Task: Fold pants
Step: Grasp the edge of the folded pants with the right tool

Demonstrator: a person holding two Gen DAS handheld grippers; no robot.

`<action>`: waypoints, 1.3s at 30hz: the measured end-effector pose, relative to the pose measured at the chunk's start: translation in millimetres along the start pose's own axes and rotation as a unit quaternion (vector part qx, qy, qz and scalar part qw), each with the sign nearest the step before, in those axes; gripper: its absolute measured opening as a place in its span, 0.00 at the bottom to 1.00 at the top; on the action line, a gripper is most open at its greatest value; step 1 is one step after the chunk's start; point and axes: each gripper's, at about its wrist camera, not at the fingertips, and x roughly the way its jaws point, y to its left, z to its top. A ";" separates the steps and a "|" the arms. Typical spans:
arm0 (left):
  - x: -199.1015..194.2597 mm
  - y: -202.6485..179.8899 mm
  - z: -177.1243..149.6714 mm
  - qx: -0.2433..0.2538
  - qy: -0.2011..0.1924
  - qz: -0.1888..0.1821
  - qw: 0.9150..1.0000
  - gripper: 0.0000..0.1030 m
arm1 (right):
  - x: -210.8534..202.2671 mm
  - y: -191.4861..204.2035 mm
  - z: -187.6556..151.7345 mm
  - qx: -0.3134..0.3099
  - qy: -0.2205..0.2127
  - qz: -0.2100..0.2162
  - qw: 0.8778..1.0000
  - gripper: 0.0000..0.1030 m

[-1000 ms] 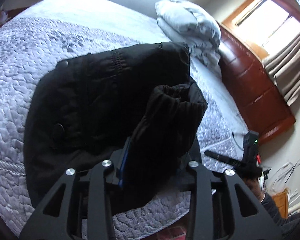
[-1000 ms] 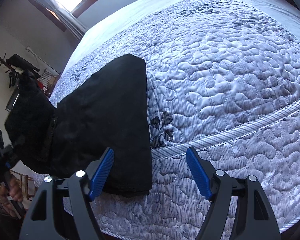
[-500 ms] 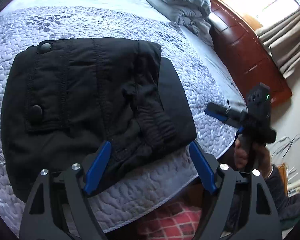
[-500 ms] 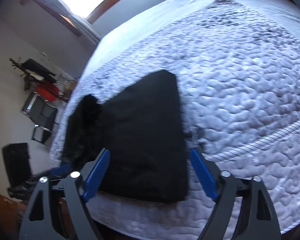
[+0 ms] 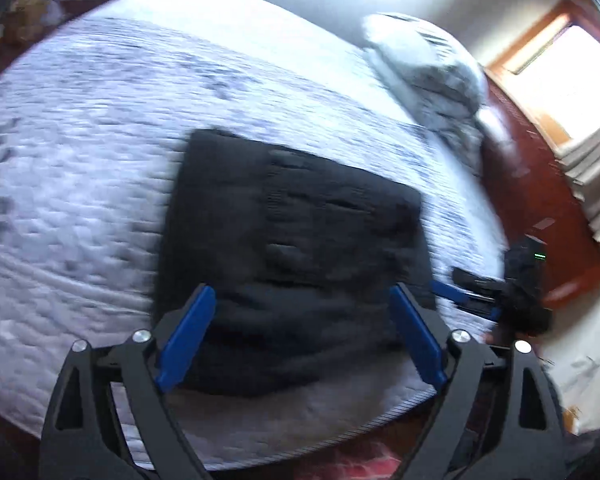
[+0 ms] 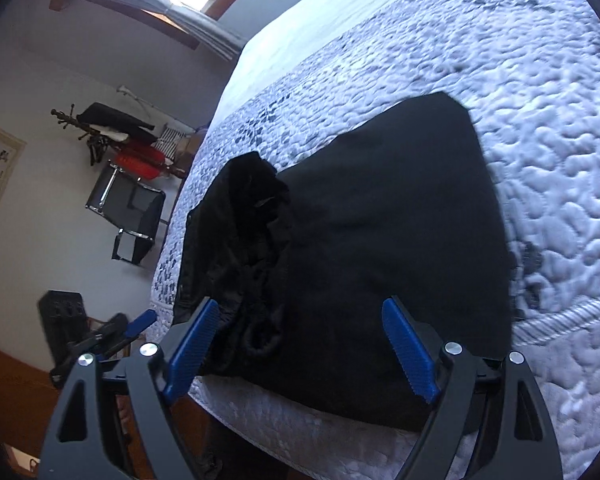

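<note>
One pair of black pants (image 6: 380,248) lies folded into a squarish bundle on the bed (image 6: 540,128), close to the near edge of the quilted grey-white cover. Along one side of the bundle the cloth is bunched and rumpled; the rest lies flat. Two tools are in the room. The left tool (image 5: 300,344) hangs just off the near edge of the bed, tilted down at the pants, its two blue-padded fingers spread wide with nothing between them. The right tool (image 6: 300,354) is held the same way from the other side, fingers splayed and empty, the pants showing beyond the gap. In the left view the right tool (image 5: 496,292) shows past the bed's corner, clear of the cloth. One heap of pillows (image 5: 428,64) sits at the head of the bed. The left view is smeared by motion.
</note>
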 end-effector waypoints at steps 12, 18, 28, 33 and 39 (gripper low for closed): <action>40.0 69.4 -2.4 -0.131 0.064 -0.025 0.989 0.89 | 43.7 -0.4 20.8 0.027 0.052 0.082 0.995 0.87; 45.5 69.8 -2.5 -0.129 0.065 -0.028 0.989 0.90 | 62.9 3.2 27.1 0.032 0.062 0.103 0.992 0.87; 54.6 52.5 -2.6 -0.104 0.068 -0.009 0.992 0.93 | 92.9 17.4 26.9 0.044 0.074 0.132 0.988 0.32; 60.1 46.6 -2.2 -0.107 0.068 -0.007 0.992 0.94 | 87.0 26.4 26.0 0.034 0.065 0.147 0.986 0.20; 62.5 47.0 -3.5 -0.113 0.068 -0.005 0.991 0.94 | 75.0 36.7 25.7 0.036 0.056 0.172 0.983 0.16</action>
